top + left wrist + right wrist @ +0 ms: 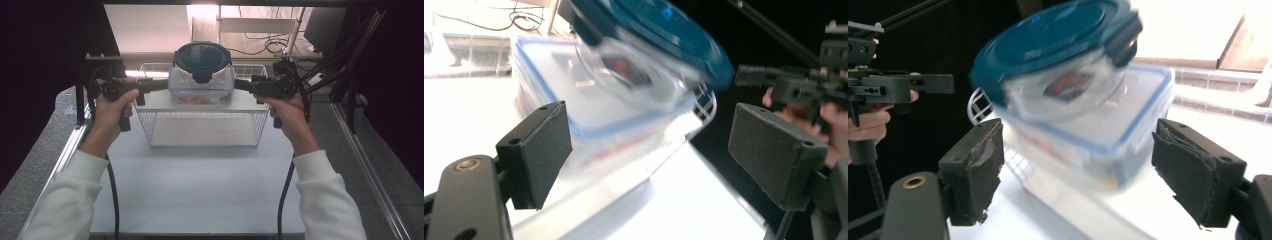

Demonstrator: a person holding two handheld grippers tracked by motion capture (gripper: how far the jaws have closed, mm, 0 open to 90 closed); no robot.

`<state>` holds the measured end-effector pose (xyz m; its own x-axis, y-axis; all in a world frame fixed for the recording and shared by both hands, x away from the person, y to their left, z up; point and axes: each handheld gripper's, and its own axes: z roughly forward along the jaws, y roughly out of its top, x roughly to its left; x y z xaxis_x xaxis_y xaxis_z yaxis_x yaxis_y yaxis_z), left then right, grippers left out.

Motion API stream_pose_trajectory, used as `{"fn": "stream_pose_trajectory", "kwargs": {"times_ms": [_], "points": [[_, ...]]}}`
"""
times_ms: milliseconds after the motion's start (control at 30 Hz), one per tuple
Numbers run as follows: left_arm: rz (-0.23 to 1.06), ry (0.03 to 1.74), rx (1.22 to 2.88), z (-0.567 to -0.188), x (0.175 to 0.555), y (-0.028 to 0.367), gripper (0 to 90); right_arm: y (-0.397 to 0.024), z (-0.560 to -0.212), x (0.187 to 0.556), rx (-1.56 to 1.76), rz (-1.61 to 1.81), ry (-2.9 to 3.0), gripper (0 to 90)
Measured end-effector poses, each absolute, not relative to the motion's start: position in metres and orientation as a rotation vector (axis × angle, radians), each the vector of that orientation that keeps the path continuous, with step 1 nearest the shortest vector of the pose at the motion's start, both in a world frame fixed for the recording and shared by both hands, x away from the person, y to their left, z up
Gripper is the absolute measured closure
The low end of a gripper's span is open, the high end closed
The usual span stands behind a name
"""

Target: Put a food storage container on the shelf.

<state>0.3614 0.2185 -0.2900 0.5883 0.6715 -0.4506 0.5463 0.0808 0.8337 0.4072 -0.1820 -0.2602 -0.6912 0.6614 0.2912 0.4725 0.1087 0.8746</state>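
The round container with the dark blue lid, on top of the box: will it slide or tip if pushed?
The round container likely slides easily: it rests on the box's smooth lid. It looks rigid, clear-walled, probably not floppy. Sitting high on the wire basket, it could fall off.

White long sleeves [330,195], black grippers, black foam-padded fingers [973,175], trailing black cables [113,195]

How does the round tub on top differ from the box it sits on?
The round tub has a dark blue lid and curved clear walls; the rectangular box beneath has a frosted lid edged in light blue. The tub is smaller, sitting within the box's outline. Both are see-through food containers with something reddish inside.
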Motion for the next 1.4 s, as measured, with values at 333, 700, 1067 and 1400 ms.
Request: {"fn": "stream_pose_trajectory", "kwargs": {"times_ms": [333,700,1067,1400], "points": [[0.211,1.022,1.679,-0.349,0.299,0.221,17.4,-0.219,-0.307,0.351,1.069,1.615,2.202,22.3],[0.274,1.133,1.735,-0.432,0.238,0.233,17.3,-0.244,-0.392,0.282,1.089,1.448,2.289,22.9],[0.246,1.204,1.805,-0.462,0.234,0.231,18.0,-0.242,-0.439,0.278,1.172,1.312,2.384,22.9],[0.268,1.229,1.806,-0.465,0.239,0.234,18.0,-0.243,-0.439,0.277,1.141,1.337,2.356,20.8]]}}
